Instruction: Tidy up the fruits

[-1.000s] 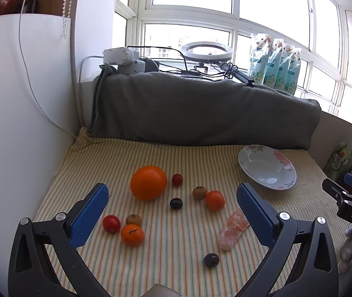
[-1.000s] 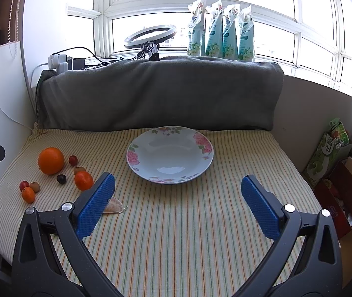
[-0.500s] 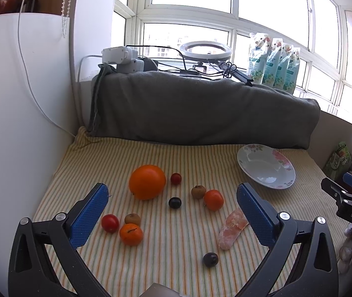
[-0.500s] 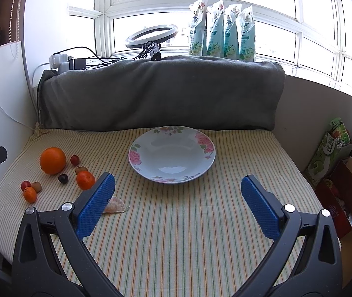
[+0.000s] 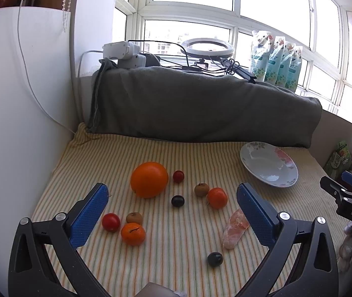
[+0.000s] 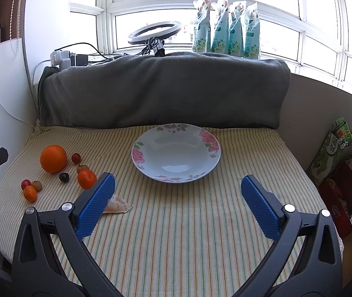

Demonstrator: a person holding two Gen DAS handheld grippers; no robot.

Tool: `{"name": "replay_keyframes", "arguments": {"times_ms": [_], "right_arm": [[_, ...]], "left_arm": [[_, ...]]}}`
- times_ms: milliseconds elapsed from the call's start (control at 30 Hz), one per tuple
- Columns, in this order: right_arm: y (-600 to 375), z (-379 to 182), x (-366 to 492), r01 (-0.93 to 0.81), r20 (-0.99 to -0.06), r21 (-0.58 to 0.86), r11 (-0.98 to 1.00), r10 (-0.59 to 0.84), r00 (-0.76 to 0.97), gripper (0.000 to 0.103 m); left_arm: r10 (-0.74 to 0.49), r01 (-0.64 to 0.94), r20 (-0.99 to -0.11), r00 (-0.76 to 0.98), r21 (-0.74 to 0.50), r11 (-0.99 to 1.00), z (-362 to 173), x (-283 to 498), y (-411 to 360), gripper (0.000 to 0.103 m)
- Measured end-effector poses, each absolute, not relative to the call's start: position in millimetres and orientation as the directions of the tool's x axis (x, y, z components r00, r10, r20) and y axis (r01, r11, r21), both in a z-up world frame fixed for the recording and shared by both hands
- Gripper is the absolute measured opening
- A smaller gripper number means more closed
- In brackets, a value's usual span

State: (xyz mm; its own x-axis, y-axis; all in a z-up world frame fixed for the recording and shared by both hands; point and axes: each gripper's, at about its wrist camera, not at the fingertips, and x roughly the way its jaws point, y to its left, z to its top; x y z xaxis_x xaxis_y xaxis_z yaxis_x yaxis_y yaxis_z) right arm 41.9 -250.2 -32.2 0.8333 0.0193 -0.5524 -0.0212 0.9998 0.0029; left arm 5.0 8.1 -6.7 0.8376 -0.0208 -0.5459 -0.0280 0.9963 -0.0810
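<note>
1. Left wrist view: the left tongs (image 5: 172, 212) hang above the striped cloth-covered tabletop (image 5: 176, 153) with their blue pads spread wide apart, gripping nothing.
2. Between those pads lie the fruits: a large round orange (image 5: 149, 179), a small red cherry tomato (image 5: 178, 176) just beside it, a dark round grape (image 5: 177, 200), a brown longan (image 5: 201, 189) touching a small tangerine (image 5: 217, 198).
3. Nearer the left pad sit a red tomato (image 5: 111, 222), a second brown longan (image 5: 134, 217) and a second small tangerine (image 5: 133, 233), clustered close together.
4. A pale pink peeled fruit segment (image 5: 234, 228) lies by the right pad, with another dark grape (image 5: 214, 259) just in front of it.
5. Right wrist view: the right tongs (image 6: 177, 205) are likewise spread apart and hold nothing.
6. A white floral-rimmed ceramic plate (image 6: 138, 153) sits beyond them, with no fruit in it, well apart from the fruits at the left.
7. A grey blanket (image 6: 163, 91) lines the back edge.
</note>
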Motion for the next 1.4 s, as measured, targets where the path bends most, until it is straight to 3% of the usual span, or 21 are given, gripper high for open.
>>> {"name": "replay_keyframes", "arguments": {"times_ms": [533,1100,1400], "right_arm": [[-219.5,-31.2,85.5,-0.17,-0.578,0.031,0.985,0.156,0.801,0.103],[-141.1,-52.0,182.2,-0.423,-0.677,0.246,0.872,0.467,0.569,0.103],[-91.2,-65.6,222.0,-0.496,-0.708,0.356,0.792,0.575,0.41,0.099]], "left_arm": [[-0.028,-0.068,-0.587,0.809,-0.141,0.988,-29.9,15.6,46.6,0.102],[-0.077,-0.08,-0.662,0.746,-0.203,0.976,-64.4,46.3,73.6,0.102],[-0.134,-0.069,-0.685,0.716,-0.261,0.963,-75.4,69.5,79.6,0.089]]}}
